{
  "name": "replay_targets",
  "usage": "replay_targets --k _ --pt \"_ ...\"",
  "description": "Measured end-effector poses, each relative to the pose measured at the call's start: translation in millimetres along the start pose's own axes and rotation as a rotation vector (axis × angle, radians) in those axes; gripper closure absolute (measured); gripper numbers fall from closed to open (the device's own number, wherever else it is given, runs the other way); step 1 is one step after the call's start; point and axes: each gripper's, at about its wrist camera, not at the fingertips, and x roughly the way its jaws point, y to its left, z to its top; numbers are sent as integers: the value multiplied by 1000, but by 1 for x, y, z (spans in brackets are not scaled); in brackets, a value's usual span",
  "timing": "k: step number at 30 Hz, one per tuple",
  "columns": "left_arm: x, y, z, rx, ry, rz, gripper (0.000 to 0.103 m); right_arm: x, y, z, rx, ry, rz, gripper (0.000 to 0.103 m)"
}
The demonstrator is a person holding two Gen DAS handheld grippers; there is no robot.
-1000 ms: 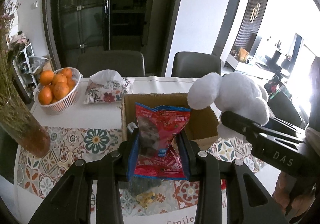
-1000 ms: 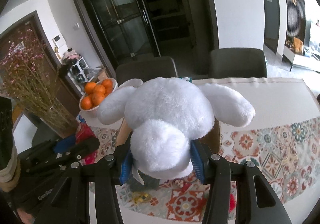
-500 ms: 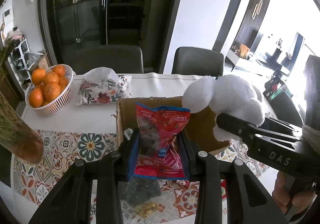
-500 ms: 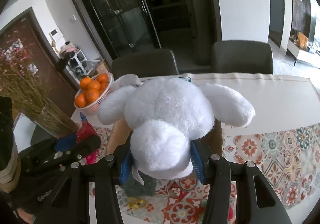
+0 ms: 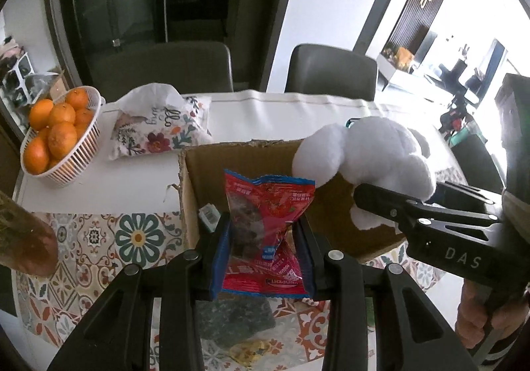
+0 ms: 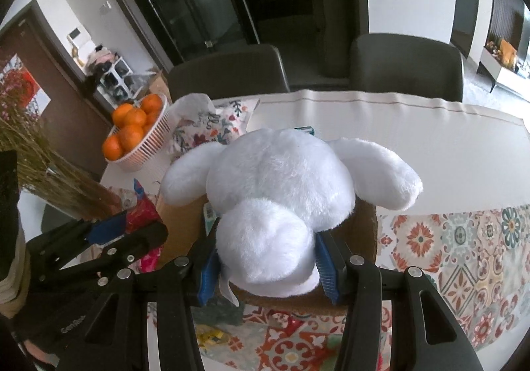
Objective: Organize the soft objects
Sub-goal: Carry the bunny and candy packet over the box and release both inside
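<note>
My left gripper is shut on a red snack packet, held upright just in front of an open cardboard box. My right gripper is shut on a white plush toy, whose body hangs over the same box. From the left wrist view the plush toy and the right gripper's black frame sit over the box's right side. The left gripper with its packet shows at the lower left of the right wrist view.
A white basket of oranges and a floral tissue pouch lie behind the box on the left. A vase of dried stems stands at the left edge. A dark green pouch and a yellow wrapper lie below the gripper. Two chairs stand behind the table.
Both grippers have moved forward and down toward the box, which now looks larger and nearer. The packet and the plush toy stay gripped as before.
</note>
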Motion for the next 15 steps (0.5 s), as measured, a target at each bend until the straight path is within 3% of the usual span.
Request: replay_targets --k 12,14,15 --pt "43 1 6 50 102 34 66 39 -13 9 4 122 -11 51" --pt "47 2 7 54 114 35 62 42 -12 9 -6 132 4 50" --pt "48 2 7 51 120 38 54 43 -10 9 -11 132 9 50"
